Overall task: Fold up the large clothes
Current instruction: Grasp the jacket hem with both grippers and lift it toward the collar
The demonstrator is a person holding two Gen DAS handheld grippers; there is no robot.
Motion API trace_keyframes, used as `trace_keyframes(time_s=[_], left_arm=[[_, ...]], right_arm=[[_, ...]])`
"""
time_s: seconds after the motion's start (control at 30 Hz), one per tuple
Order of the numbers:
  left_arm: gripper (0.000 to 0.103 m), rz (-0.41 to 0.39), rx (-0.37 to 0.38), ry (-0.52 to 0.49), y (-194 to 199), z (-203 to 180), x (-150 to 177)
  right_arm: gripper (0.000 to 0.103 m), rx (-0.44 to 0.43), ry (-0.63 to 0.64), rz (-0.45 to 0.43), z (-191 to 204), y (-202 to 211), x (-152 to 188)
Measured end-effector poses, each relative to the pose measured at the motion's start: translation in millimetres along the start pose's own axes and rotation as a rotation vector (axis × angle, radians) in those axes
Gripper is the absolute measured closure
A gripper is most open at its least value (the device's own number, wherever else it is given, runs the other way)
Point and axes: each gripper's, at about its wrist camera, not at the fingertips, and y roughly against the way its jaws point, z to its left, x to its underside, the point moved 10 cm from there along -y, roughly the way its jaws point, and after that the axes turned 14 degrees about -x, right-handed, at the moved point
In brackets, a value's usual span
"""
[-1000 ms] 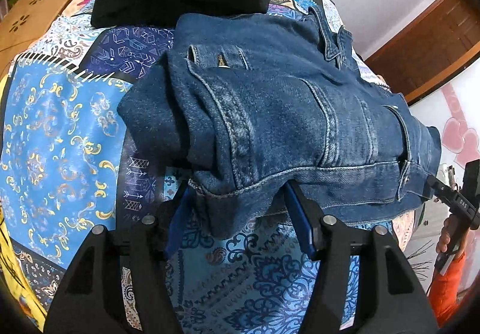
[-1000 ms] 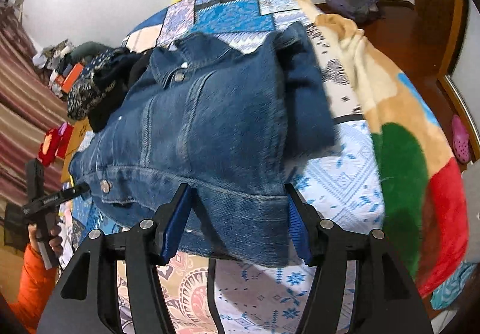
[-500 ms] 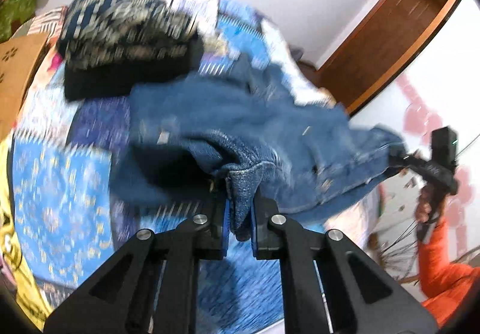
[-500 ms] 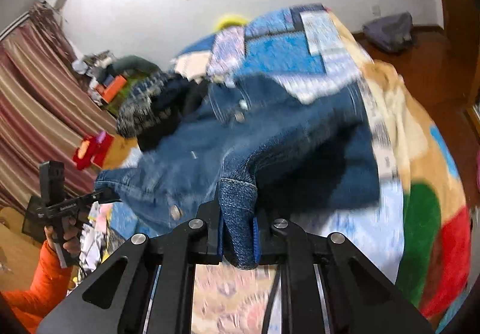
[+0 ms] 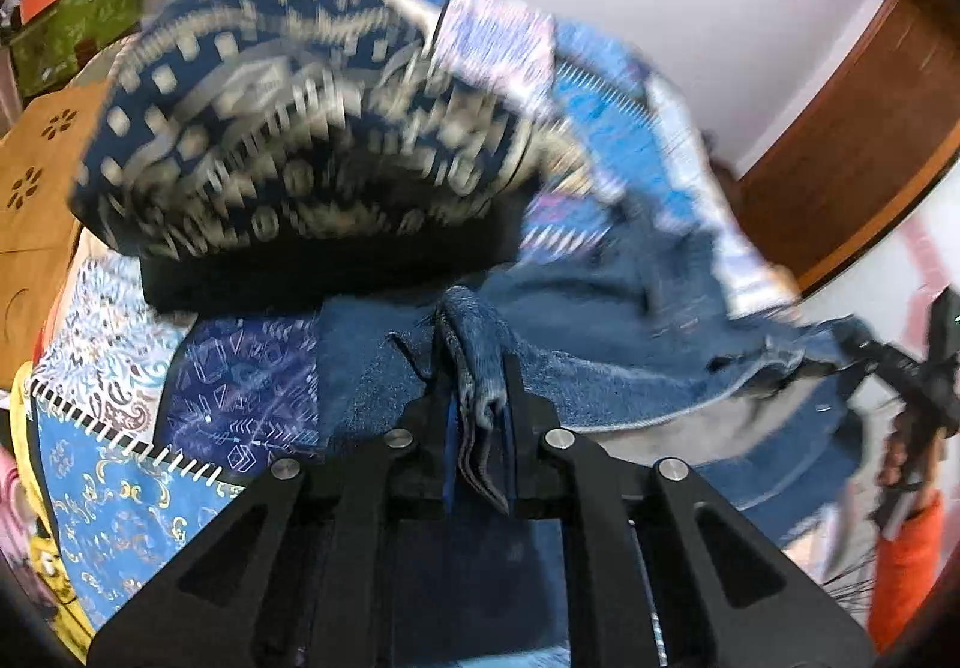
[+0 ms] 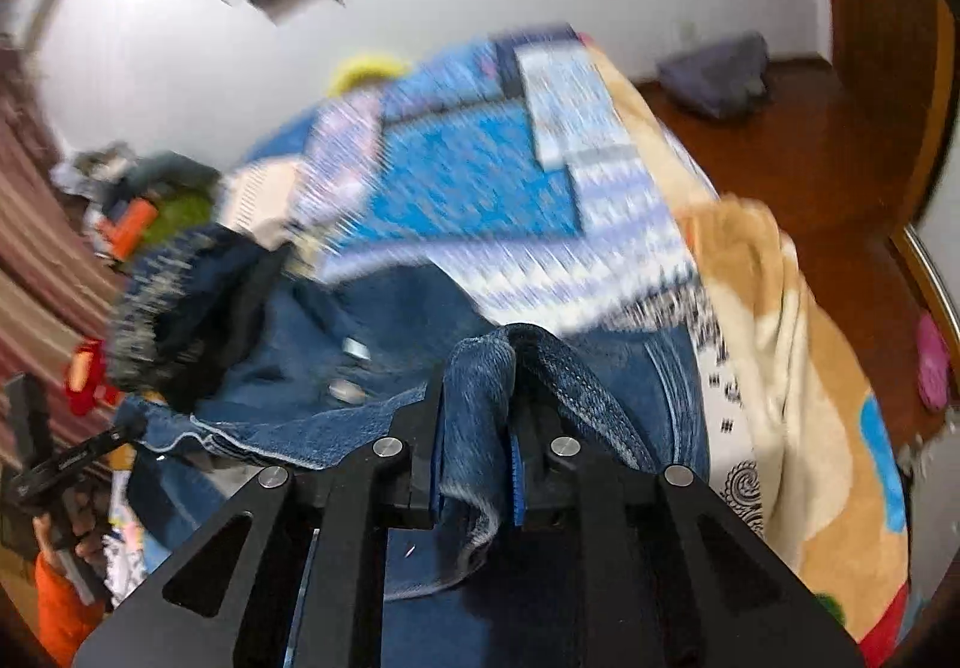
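A blue denim jacket (image 5: 600, 320) lies partly lifted over the patterned bedspread (image 5: 180, 398). My left gripper (image 5: 474, 362) is shut on a bunched fold of its hem, denim filling the gap between the pads. In the right wrist view my right gripper (image 6: 480, 368) pinches another fold of the denim jacket (image 6: 312, 368); its jaws are opening slightly with the cloth still pressed between them. Each camera sees the other gripper at the picture's edge, held by a hand in an orange sleeve (image 5: 906, 560). Both views are motion-blurred.
A folded stack, navy-and-beige patterned cloth on black (image 5: 300, 146), sits on the bed just beyond the jacket. A wooden box (image 5: 36, 176) stands to the left. A beige blanket (image 6: 780, 368) hangs off the bed's right side above a wooden floor with a grey bag (image 6: 720, 74).
Both grippers were open around the jacket's hem, then shut on it. They have since lifted the hem and carried it forward over the jacket toward the folded stack.
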Motion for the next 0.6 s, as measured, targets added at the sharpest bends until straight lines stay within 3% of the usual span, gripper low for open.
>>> trace_keyframes(time_s=[0.1, 0.2, 0.27, 0.33, 0.43, 0.5, 0.6], left_arm=[[0.085, 0.005, -0.067, -0.069, -11.8, -3.7, 5.9], [0.077, -0.008, -0.093, -0.127, -2.0, -8.8, 3.4], [0.066, -0.058, -0.11, -0.157, 15.1, -9.9, -0.9], [0.049, -0.119, -0.133, -0.174, 34.9, -7.5, -5.8], [0.042, -0.213, -0.152, -0.189, 64.5, -8.3, -7.7], [0.039, -0.224, -0.156, -0.213, 74.6, -10.1, 2.0], [0.038, -0.174, -0.159, -0.258, 65.6, -15.1, 24.2]], right_arm=[[0.084, 0.018, -0.009, 0.008, -6.4, -4.9, 6.9], [0.075, 0.053, 0.0, 0.015, -9.1, 5.2, 5.6], [0.074, 0.094, 0.061, -0.01, -4.2, 22.9, -1.5], [0.068, 0.104, 0.109, -0.036, 3.2, 35.9, -7.1], [0.049, 0.085, 0.163, -0.071, 18.7, 59.9, -5.5], [0.049, 0.069, 0.208, -0.065, 30.0, 68.7, 3.7], [0.048, 0.051, 0.241, 0.01, 38.9, 59.5, 25.0]])
